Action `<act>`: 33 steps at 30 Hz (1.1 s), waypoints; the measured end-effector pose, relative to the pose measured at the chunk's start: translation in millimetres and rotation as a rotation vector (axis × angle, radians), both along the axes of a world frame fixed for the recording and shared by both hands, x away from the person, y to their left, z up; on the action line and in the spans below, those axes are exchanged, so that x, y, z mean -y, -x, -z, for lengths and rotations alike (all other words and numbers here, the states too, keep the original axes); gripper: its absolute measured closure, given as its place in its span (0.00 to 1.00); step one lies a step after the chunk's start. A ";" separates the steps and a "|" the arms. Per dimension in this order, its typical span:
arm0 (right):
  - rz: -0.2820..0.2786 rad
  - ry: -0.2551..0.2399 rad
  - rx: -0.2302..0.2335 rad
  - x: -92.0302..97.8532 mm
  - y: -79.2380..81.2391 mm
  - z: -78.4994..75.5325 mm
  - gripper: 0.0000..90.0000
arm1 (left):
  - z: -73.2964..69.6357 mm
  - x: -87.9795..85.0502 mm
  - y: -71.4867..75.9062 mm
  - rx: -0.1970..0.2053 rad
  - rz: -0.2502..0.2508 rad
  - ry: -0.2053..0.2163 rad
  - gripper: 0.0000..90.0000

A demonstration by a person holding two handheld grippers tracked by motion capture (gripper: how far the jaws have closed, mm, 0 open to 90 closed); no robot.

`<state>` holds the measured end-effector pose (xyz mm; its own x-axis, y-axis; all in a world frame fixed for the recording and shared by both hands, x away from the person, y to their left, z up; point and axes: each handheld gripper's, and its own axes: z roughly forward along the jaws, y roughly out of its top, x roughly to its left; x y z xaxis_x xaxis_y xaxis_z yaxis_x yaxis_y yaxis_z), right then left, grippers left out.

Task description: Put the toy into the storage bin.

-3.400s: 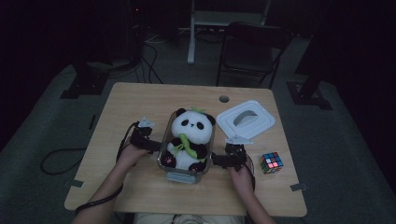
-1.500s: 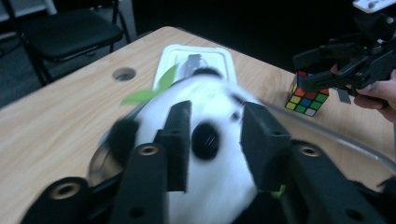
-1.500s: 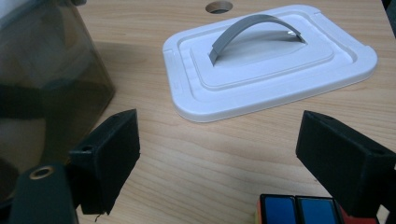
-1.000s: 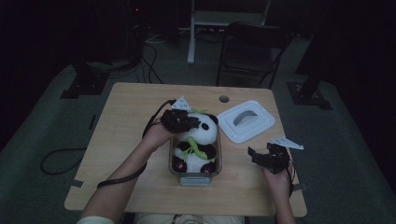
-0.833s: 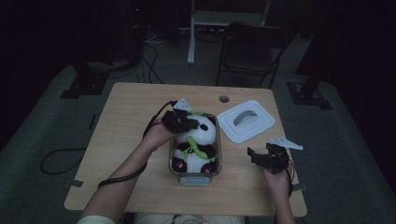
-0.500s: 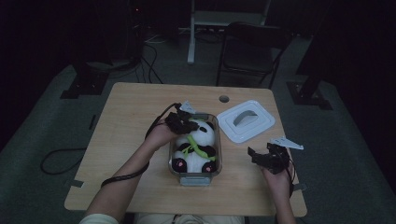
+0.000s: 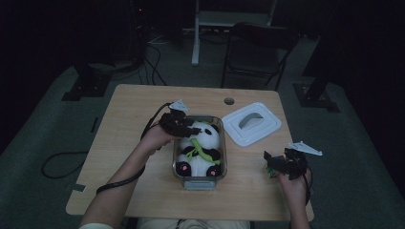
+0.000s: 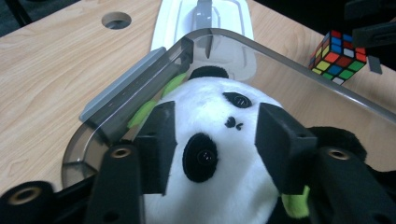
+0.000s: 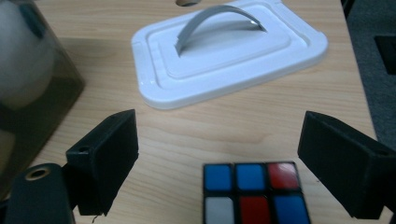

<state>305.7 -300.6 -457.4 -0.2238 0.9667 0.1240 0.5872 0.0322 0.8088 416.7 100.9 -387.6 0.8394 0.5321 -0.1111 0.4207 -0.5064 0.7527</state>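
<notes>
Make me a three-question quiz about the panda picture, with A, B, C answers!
1. Where is the toy panda?
A. in the clear box
B. on the white lid
C. on the floor

2. What colour is the lid?
A. red
B. white
C. green

3. How are the right gripper's jaws?
A. shut on the lid
B. shut on the panda
C. open

Answers:
1 A, the box's clear walls go all round the panda.
2 B, the lid lying flat on the table beside the box is white.
3 C, the jaws stand wide apart, with the puzzle cube below them.
</notes>
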 end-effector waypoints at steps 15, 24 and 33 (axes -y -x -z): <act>0.074 0.016 -0.061 21.5 15.5 16.1 0.13 | -10.5 -28.5 9.5 0.018 -0.020 0.089 0.18; 0.058 0.026 -0.112 16.3 14.7 31.5 0.13 | -7.1 -50.3 13.2 0.029 -0.094 0.070 0.00; 0.052 0.077 -0.152 11.1 12.8 41.2 0.20 | 2.3 -75.4 16.7 0.030 -0.143 0.056 0.00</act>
